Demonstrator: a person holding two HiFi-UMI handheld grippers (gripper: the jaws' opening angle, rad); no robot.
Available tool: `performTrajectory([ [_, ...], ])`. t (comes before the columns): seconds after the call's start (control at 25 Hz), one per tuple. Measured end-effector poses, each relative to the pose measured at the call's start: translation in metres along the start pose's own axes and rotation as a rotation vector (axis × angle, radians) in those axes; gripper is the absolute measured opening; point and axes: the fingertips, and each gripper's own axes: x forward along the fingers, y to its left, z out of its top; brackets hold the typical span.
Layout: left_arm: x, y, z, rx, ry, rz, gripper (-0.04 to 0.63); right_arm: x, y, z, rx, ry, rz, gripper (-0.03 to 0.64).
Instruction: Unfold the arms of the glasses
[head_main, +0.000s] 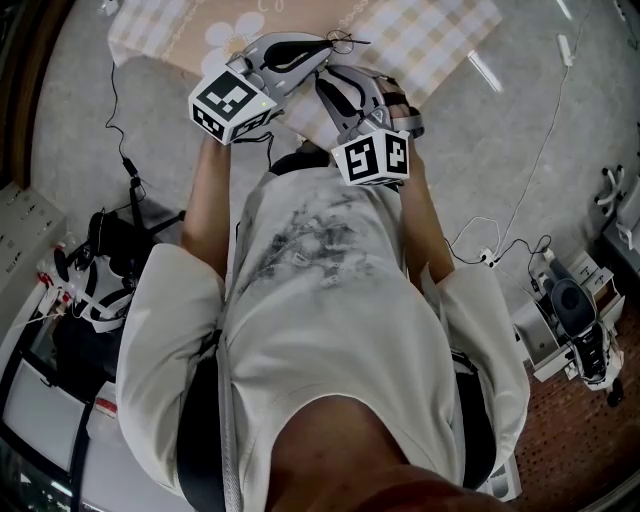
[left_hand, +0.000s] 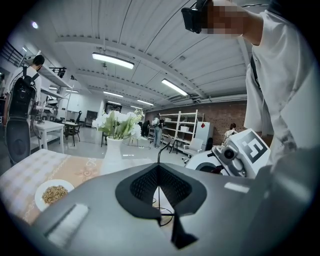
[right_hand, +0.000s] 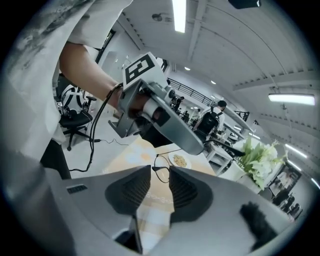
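Observation:
Thin wire-framed glasses (head_main: 342, 42) hang above the cloth-covered table (head_main: 430, 30). My left gripper (head_main: 322, 46) is shut on them. In the left gripper view a thin wire arm (left_hand: 159, 150) rises out of the seam of the shut left gripper (left_hand: 159, 167), and a lens loop (left_hand: 165, 216) shows below it. My right gripper (head_main: 322, 78) sits close beside the left one. In the right gripper view the right gripper (right_hand: 160, 172) is open, and the glasses (right_hand: 161, 166) hang just beyond the gap, untouched by its pads, under the left gripper (right_hand: 170, 125).
On the table stand a white vase of flowers (left_hand: 116, 137) and a small plate of grain (left_hand: 54, 194). The person's torso fills the near side of the head view. Cables (head_main: 500, 245), an office chair (right_hand: 75, 120) and equipment (head_main: 570, 310) lie around on the floor.

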Motion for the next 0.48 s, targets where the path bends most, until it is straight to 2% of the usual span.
performTrajectory([
  [0.2,-0.0015,-0.0024,0.0008,-0.001,-0.001,-0.001,0.009,0.0038,0.0049,0.0031,-0.079,0.032,0.007,0.12],
  [0.48,-0.0027,-0.0049,-0.0023,-0.001,0.005,-0.001,0.009,0.006,0.0068,0.0048,-0.104,0.029,-0.004,0.1],
])
